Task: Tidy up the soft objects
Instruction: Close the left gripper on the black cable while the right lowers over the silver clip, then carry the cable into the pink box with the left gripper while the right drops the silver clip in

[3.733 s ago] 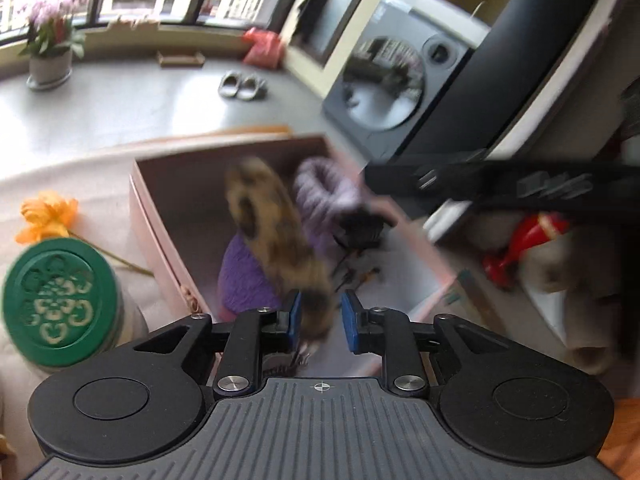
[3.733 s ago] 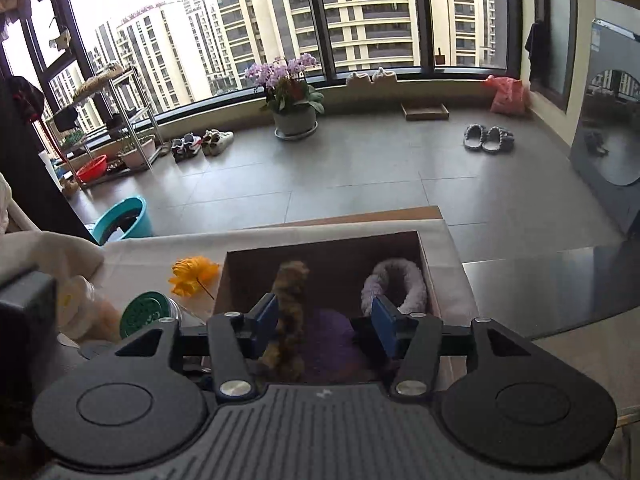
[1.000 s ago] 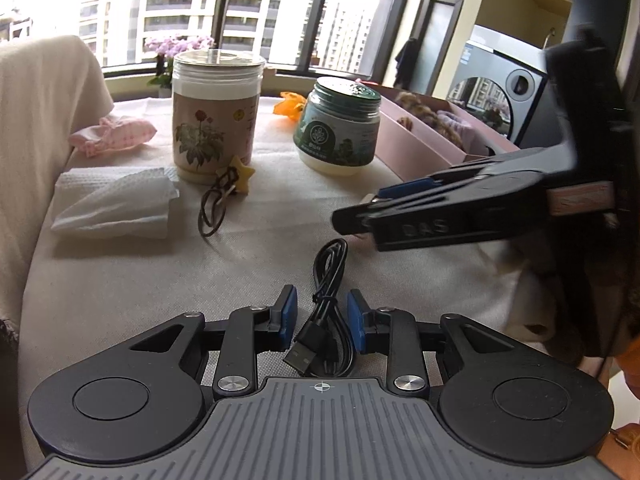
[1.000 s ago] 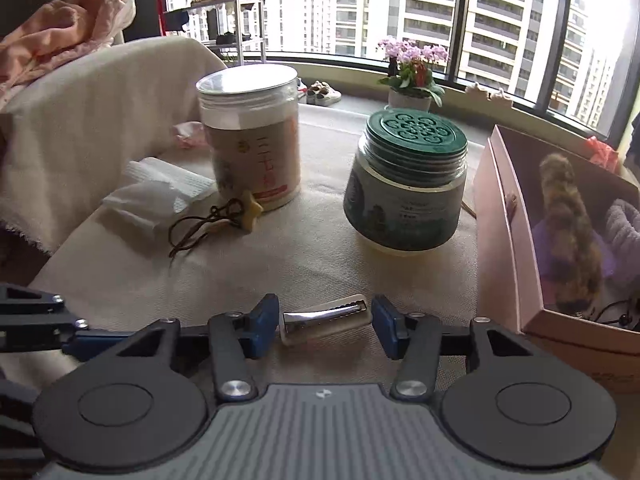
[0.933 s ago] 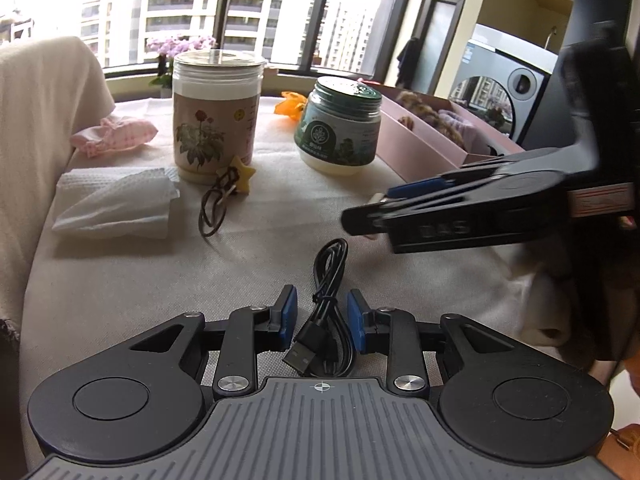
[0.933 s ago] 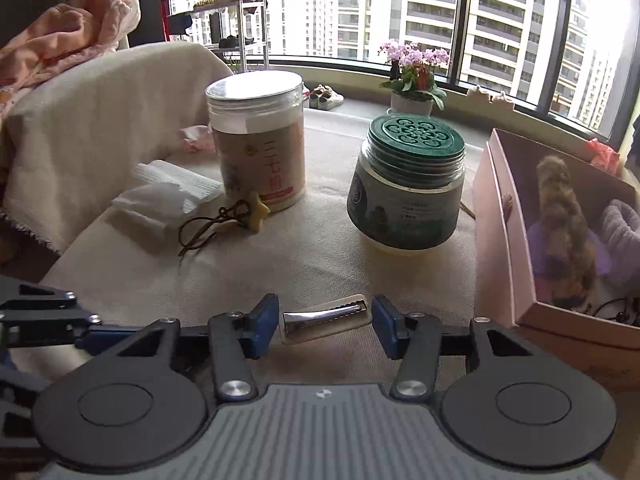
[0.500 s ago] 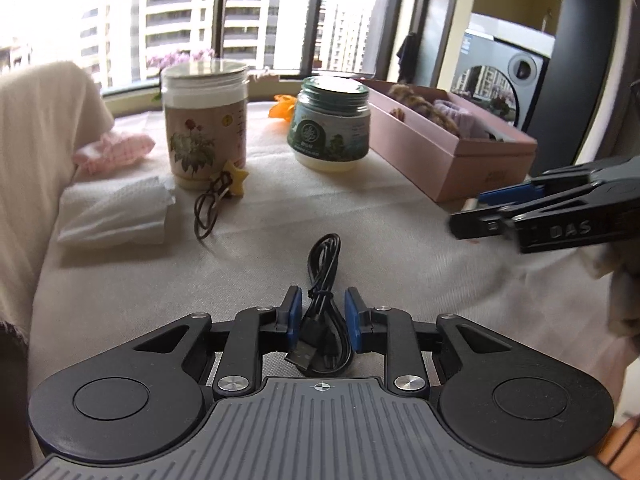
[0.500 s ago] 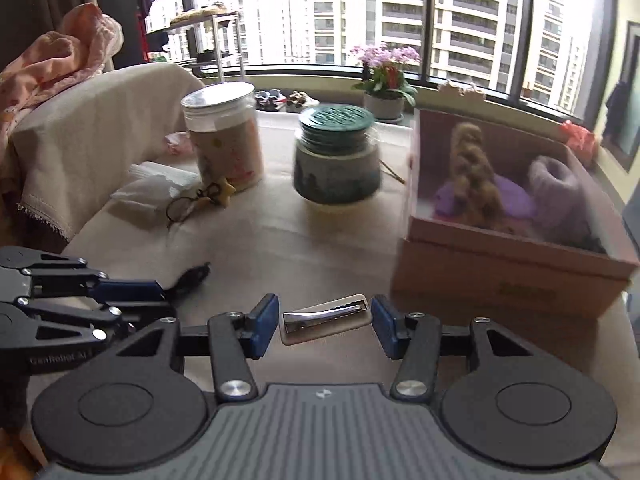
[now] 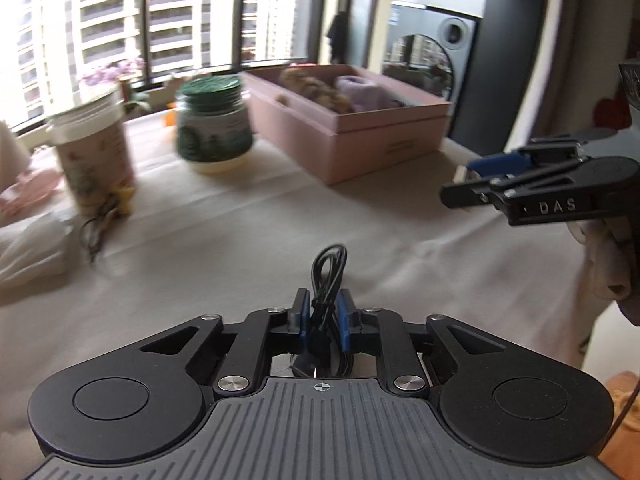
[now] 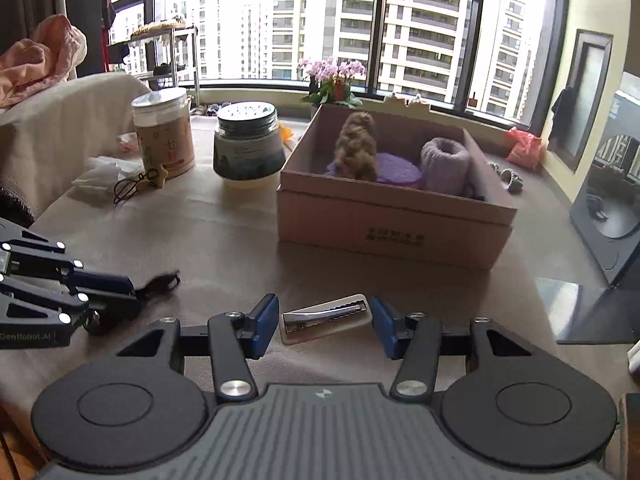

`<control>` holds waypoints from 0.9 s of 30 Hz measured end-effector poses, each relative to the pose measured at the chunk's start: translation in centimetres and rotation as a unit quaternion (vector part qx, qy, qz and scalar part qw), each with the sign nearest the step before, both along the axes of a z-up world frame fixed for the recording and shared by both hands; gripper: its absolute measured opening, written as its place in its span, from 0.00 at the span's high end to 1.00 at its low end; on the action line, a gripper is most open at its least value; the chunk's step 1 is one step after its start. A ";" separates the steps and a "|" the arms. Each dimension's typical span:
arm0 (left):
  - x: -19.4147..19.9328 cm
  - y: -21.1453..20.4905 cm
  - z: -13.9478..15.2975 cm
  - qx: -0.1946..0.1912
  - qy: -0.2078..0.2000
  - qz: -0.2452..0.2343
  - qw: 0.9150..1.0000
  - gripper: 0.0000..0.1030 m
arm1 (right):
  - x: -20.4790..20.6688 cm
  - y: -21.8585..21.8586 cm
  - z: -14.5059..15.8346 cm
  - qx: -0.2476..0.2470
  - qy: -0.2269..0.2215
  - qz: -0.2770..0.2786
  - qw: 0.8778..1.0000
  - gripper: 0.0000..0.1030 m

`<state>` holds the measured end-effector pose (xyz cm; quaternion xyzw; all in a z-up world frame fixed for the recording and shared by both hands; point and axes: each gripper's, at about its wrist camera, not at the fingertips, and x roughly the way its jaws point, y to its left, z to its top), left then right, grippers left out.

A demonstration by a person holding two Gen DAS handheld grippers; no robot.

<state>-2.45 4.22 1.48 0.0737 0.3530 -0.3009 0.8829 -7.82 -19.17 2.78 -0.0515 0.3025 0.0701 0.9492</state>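
Left gripper: your left gripper (image 9: 323,318) has just been closing its jaws, and now the blue pads (image 9: 303,316) press on the coiled black cable (image 9: 329,270) from both sides.
Black cable: its loop sticks out past the fingertips, above the table cloth (image 9: 240,240); in the right wrist view you see only a dark blurred end of it in front of the left gripper.
Right gripper: your right gripper (image 10: 325,322) holds a silver hair clip on a pale card (image 10: 326,318) between its jaws. The card looks to span from one pad to the other, but the pictures do not show clearly whether the pads press on it.
Pink box: the open pink box (image 10: 394,224) stands on the table, beyond the right gripper and a little to the right.
Soft things: inside the box you have a brown furry piece (image 10: 356,146) standing upright on a flat purple piece (image 10: 394,170), and a lilac fluffy roll (image 10: 444,164) just beside them.
Jars: the green-lid jar (image 10: 246,144) stands near the left wall of the box, and the white-lid jar (image 10: 164,138) is farther left.
Other small things: a dark cord with a yellow star (image 10: 138,184) lies at the foot of the white-lid jar, next to a white tissue (image 10: 96,178).
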 end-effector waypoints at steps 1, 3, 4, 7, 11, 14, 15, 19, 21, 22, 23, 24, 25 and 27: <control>0.0 -0.3 0.5 -0.004 -0.001 -0.005 1.000 0.85 | -0.3 -0.4 0.4 0.003 -0.006 0.000 1.000 0.50; 0.1 -0.9 2.0 -0.015 -0.007 -0.015 1.000 0.85 | -1.2 -1.2 1.6 0.009 -0.028 -0.004 1.000 0.50; 0.4 -1.1 2.9 -0.021 -0.012 -0.017 1.000 0.87 | -1.6 -1.7 2.4 0.014 -0.042 -0.005 0.999 0.50; 1.8 -1.7 6.4 -0.047 -0.038 -0.020 0.998 0.92 | -2.2 -3.2 5.8 0.037 -0.085 0.000 0.996 0.50; 4.4 -2.9 11.1 -0.085 -0.092 -0.015 0.992 0.92 | -1.1 -4.3 10.1 0.035 -0.135 -0.001 0.990 0.50; 6.5 -3.8 13.0 -0.110 -0.108 -0.018 0.988 0.91 | 0.4 -4.7 12.2 0.022 -0.158 -0.009 0.987 0.50; 6.9 -3.9 12.9 -0.118 -0.108 -0.010 0.987 0.90 | 1.0 -4.9 12.6 0.026 -0.158 -0.012 0.987 0.50; 8.4 -4.0 9.9 -0.121 -0.041 -0.005 0.992 0.88 | 2.1 -5.2 11.2 0.045 -0.128 -0.012 0.991 0.50; 8.7 -4.2 7.2 -0.105 -0.018 -0.035 0.994 0.88 | 2.6 -5.3 9.1 0.050 -0.097 -0.014 0.994 0.50; 8.7 -4.2 6.0 -0.089 -0.019 -0.046 0.995 0.87 | 3.0 -5.4 8.0 0.055 -0.079 -0.019 0.995 0.50; 8.6 -4.3 4.8 -0.068 -0.026 -0.052 0.996 0.87 | 3.3 -5.6 6.8 0.062 -0.059 -0.025 0.996 0.50; 8.6 -4.4 3.7 -0.048 -0.031 -0.051 0.997 0.87 | 3.5 -5.7 5.4 0.070 -0.039 -0.031 0.996 0.50; 8.9 -4.4 2.8 -0.035 -0.029 -0.045 0.998 0.87 | 3.7 -5.9 4.3 0.074 -0.023 -0.037 0.996 0.50; 10.1 -4.0 1.4 -0.037 -0.005 -0.026 0.999 0.87 | 3.8 -5.9 2.1 0.071 0.002 -0.048 0.996 0.50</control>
